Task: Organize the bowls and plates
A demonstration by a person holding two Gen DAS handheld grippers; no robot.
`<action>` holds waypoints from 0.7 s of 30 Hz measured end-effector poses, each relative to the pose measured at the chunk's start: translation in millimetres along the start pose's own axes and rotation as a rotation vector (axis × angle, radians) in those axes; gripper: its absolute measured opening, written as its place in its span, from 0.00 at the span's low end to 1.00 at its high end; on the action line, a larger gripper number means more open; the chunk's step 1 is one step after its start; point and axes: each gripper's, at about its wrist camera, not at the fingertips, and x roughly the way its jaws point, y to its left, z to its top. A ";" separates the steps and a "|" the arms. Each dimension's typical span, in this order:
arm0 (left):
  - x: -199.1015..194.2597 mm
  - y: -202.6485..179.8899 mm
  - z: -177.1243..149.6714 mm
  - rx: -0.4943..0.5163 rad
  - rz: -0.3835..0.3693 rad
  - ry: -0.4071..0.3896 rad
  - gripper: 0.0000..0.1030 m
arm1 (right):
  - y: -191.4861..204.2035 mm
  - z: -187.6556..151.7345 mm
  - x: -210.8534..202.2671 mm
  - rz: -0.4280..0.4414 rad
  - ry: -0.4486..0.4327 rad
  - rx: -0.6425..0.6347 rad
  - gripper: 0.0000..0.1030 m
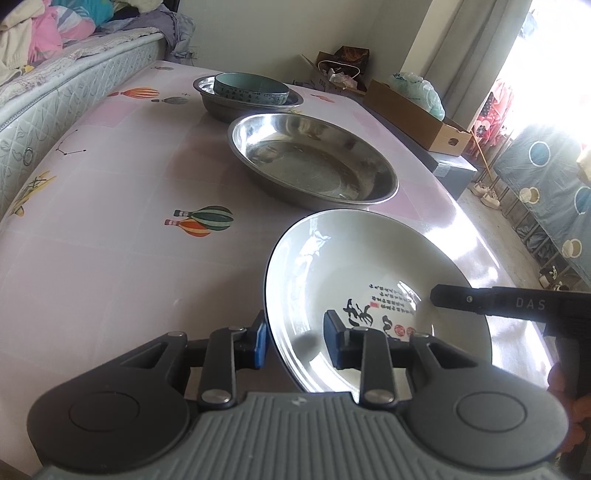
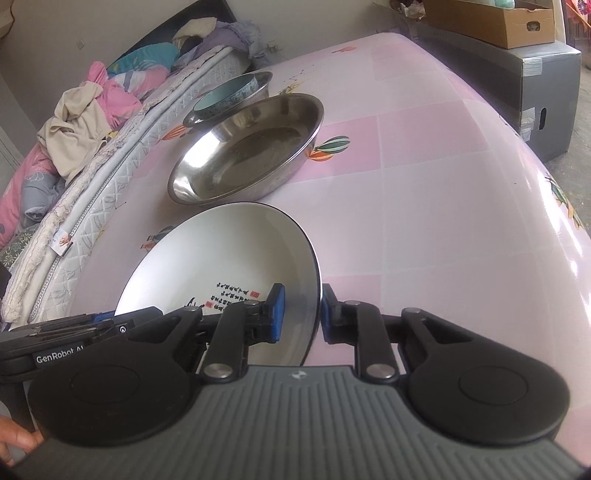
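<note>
A white ceramic plate with black calligraphy (image 1: pixel 354 266) (image 2: pixel 229 254) is held tilted above the pink table. My left gripper (image 1: pixel 294 339) straddles its left rim, one finger outside and one inside, shut on it. My right gripper (image 2: pixel 301 314) grips the opposite rim the same way; it also shows in the left wrist view (image 1: pixel 454 295). Beyond the plate sits an empty steel dish (image 1: pixel 314 158) (image 2: pixel 247 147). Behind it a second steel dish (image 1: pixel 221 99) (image 2: pixel 207 118) holds a teal ceramic bowl (image 1: pixel 251 88) (image 2: pixel 225 96).
The pink tablecloth with balloon prints (image 1: pixel 110 221) (image 2: pixel 443 184) covers the table. A mattress with piled clothes (image 1: pixel 44 74) (image 2: pixel 92 129) borders one side. A cardboard box (image 1: pixel 413 114) (image 2: pixel 491 18) rests on a grey cabinet (image 2: pixel 546 85) past the far edge.
</note>
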 end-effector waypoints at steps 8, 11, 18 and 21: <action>2.4 -4.1 0.2 0.042 0.019 0.006 0.30 | 1.0 -1.6 2.6 -0.016 -0.017 -0.028 0.18; 2.3 -5.4 0.7 0.049 0.024 0.008 0.31 | -0.4 -1.9 3.7 -0.009 -0.021 -0.026 0.18; 2.3 -6.2 2.2 0.051 0.023 0.016 0.33 | -2.7 -3.0 2.9 -0.003 -0.022 -0.017 0.17; 2.4 -7.1 2.6 0.049 0.016 0.019 0.38 | -3.3 -3.8 2.9 -0.002 -0.023 -0.017 0.18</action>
